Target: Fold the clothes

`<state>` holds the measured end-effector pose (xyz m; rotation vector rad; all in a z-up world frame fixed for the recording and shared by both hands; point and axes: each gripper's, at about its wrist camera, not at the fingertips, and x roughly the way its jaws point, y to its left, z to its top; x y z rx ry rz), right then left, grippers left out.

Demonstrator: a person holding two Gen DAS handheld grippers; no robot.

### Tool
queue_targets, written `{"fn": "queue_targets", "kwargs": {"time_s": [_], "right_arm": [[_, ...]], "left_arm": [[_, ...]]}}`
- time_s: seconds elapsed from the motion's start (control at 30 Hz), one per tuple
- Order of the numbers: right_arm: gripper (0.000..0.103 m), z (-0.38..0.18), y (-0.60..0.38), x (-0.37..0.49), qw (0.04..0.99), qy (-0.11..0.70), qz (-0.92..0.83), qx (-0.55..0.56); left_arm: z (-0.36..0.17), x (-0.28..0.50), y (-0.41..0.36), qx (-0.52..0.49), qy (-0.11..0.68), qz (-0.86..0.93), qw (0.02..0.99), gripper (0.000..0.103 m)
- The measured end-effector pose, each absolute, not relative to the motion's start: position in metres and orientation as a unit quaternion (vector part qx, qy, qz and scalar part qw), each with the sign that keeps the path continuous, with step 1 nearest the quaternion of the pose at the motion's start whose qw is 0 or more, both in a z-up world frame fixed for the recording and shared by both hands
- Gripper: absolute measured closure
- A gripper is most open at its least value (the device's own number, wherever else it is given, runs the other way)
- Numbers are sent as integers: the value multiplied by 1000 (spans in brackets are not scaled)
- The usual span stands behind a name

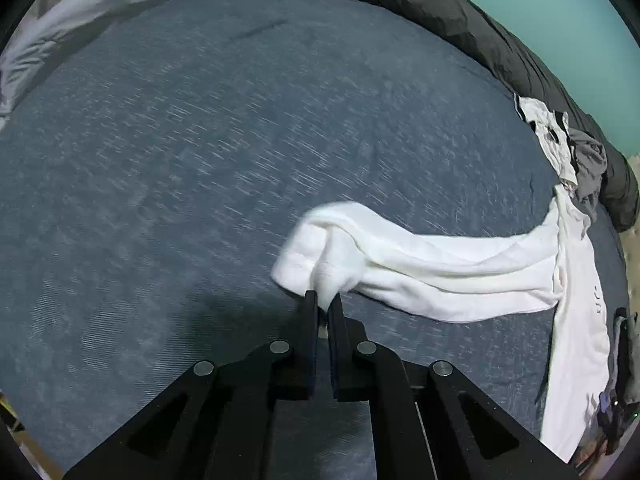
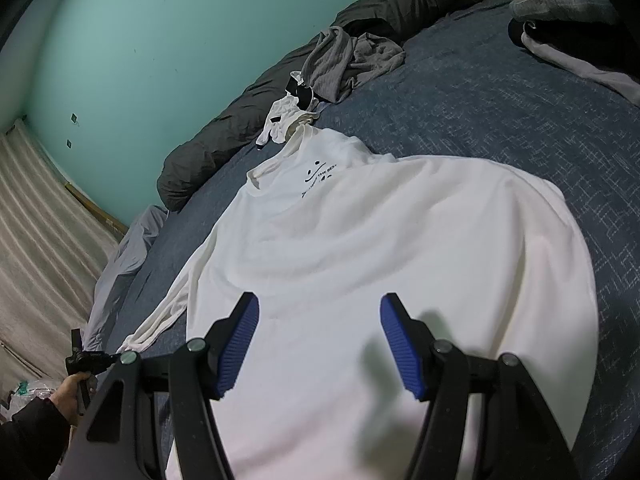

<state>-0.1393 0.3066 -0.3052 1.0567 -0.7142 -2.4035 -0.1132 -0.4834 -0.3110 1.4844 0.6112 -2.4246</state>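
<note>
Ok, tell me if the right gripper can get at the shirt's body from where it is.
Probably yes: the right gripper is open above the white shirt, with nothing lying between its fingers and the cloth.

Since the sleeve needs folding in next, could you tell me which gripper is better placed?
Left: the left gripper is shut on the white shirt's sleeve; the right gripper hovers open above its body.

White shirt [image 2: 400, 248] on blue bed [image 1: 200, 160]

Ahead of my left fingers [image 1: 323, 300], from nine to twelve o'clock, the blue bed [image 1: 200, 140] lies bare. At two o'clock a dark rolled duvet [image 1: 460, 20] and a heap of clothes [image 1: 576, 152] block the edge.
</note>
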Motion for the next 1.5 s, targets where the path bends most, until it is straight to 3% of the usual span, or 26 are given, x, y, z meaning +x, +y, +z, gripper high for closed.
{"fn": "queue_targets", "kwargs": {"time_s": [0.47,0.6,0.7,0.73,0.83,1.2,1.5], "right_arm": [[39,-300,305,-138,204,-245,-870,375],[39,-290,314,-135,189,-243,-875,373],[39,-277,327,-134,181,-250,-875,374],[39,-272,332,-133,180,-251,-875,374],[39,-255,352,-129,170,-234,-878,382],[39,-231,419,-91,118,-175,-858,468],[39,-238,442,-56,108,-181,-845,491]], "left_arm": [[-321,-92,-514,535,211,-801,166,98],[-301,-83,-507,519,201,-812,176,93],[-282,-77,-490,505,191,-827,159,81],[-277,-77,-480,502,187,-832,146,75],[-269,-78,-428,510,168,-841,69,72],[-285,-53,-180,560,117,-797,-194,72],[-334,-25,-77,621,85,-739,-247,71]]}}
